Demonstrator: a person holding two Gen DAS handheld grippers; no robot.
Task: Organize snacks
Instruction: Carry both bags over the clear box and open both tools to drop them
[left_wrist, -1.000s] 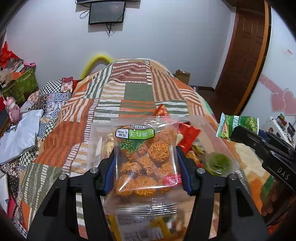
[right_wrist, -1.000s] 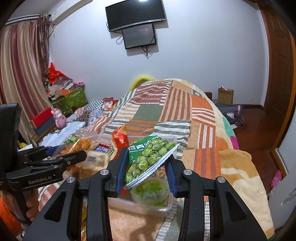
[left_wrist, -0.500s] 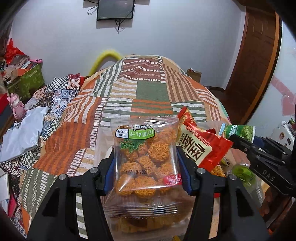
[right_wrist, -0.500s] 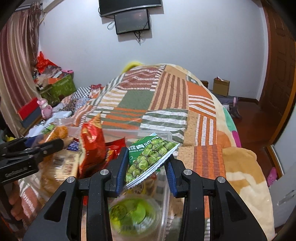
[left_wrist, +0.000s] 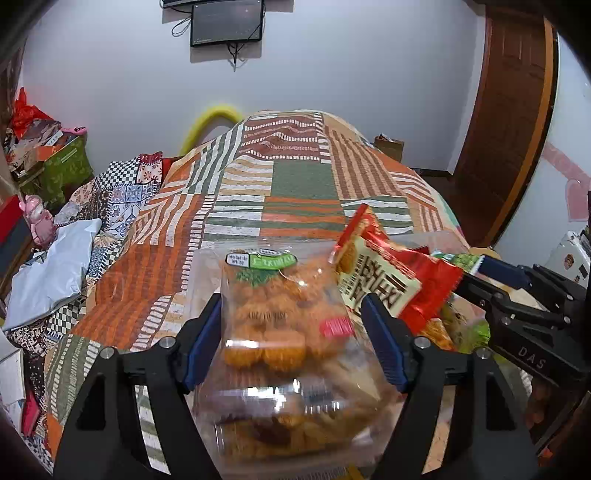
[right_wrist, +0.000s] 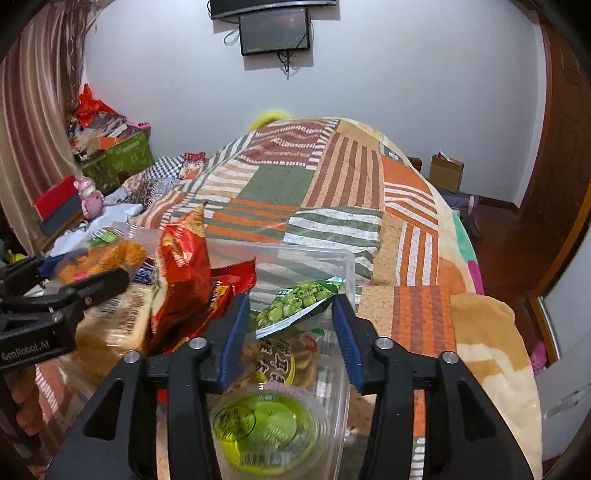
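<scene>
My left gripper (left_wrist: 291, 314) is shut on a clear bag of orange noodle balls (left_wrist: 277, 314), held low over a clear plastic bin (right_wrist: 314, 258) on the bed. My right gripper (right_wrist: 290, 314) is shut on a green pea packet (right_wrist: 299, 302) above the same bin. A red snack packet (left_wrist: 384, 280) stands upright in the bin between the two grippers; it also shows in the right wrist view (right_wrist: 181, 273). A green jelly cup (right_wrist: 266, 421) and a small dark-labelled snack (right_wrist: 280, 358) lie in the bin under my right gripper.
The bin rests on a patchwork striped bedspread (left_wrist: 295, 184). A white bag (left_wrist: 51, 269) and patterned cloth lie at the bed's left. A pink toy (left_wrist: 37, 221) and green box (left_wrist: 62, 166) stand by the left wall. A wooden door (left_wrist: 509, 110) is at the right.
Both grippers have dropped closer to the bin with their packets. The red packet now stands taller beside the noodle ball bag. The noodle ball bag looks blurred from motion.
</scene>
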